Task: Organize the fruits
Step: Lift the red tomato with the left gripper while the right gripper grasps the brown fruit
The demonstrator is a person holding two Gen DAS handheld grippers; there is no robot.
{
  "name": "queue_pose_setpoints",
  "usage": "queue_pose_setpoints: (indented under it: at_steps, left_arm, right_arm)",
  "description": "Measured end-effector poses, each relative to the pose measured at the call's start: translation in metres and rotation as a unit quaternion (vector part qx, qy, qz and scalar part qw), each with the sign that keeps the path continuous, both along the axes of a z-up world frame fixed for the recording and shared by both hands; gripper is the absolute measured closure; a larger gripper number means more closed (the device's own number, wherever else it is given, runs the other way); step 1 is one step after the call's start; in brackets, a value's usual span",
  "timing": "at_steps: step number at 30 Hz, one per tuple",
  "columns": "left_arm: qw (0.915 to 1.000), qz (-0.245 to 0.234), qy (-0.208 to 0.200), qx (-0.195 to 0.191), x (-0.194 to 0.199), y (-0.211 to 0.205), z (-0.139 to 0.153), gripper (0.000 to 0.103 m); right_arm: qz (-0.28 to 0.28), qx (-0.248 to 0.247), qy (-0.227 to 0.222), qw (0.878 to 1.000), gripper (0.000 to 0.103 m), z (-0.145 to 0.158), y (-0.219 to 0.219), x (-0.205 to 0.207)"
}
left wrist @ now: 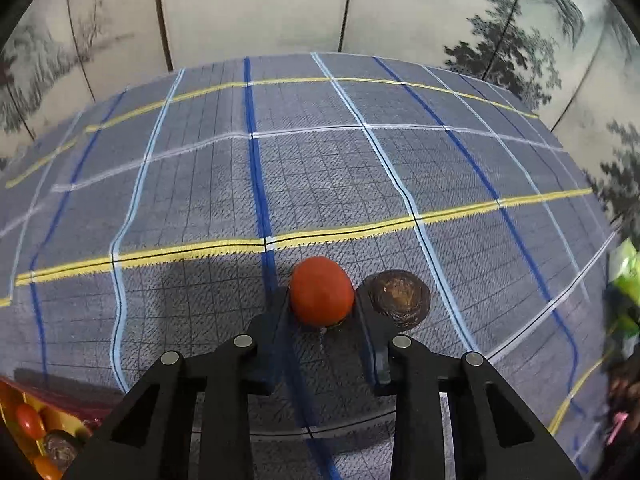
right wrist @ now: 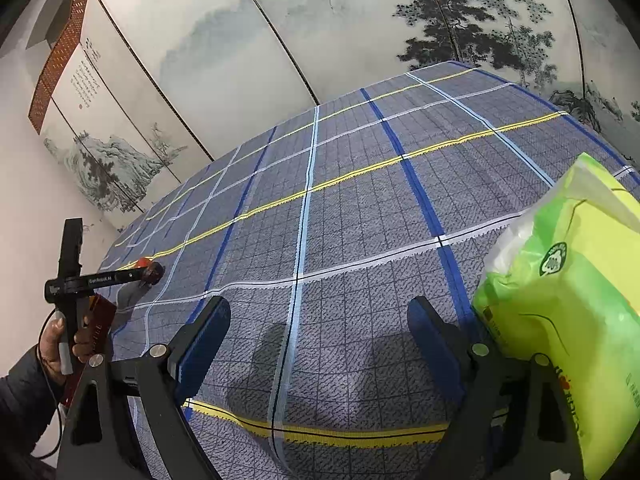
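A round red-orange fruit sits on the plaid tablecloth, and my left gripper is shut on it, one dark pad pressing each side. Just right of the right finger lies a brown round fruit, untouched. In the right wrist view the same left gripper shows far left, held by a person's hand, with the red fruit and the brown fruit at its tip. My right gripper hovers open above the cloth with nothing between its blue pads.
A red-and-yellow container holding several small fruits sits at the near left corner. A bright green plastic bag lies against the right gripper's right finger. A painted folding screen stands behind the table.
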State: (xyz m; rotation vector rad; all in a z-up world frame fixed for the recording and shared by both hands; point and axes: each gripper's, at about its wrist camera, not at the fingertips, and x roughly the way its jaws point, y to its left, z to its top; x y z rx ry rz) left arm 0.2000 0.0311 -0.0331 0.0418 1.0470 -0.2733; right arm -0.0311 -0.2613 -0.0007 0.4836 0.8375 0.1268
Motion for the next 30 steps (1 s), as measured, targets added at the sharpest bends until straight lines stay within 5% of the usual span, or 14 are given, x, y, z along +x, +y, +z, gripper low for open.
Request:
queue_pose_setpoints:
  at_steps: [9, 26, 30]
  left_arm:
    - [0.9975, 0.024, -0.042, -0.051, -0.035, 0.026, 0.046, 0.072]
    - [0.9930, 0.056, -0.098, -0.033, -0.136, 0.064, 0.088, 0.072]
    - [0.9914, 0.069, -0.110, -0.018, -0.150, 0.078, 0.091, 0.072]
  right_arm:
    - [-0.002, -0.004, 0.007, 1.000, 0.014, -0.002, 0.001, 0.001]
    - [-0.034, -0.074, 0.045, 0.996, 0.015, 0.001, 0.016, 0.013]
    - [-0.011, -0.081, 0.013, 0.997, 0.015, 0.025, 0.052, 0.018]
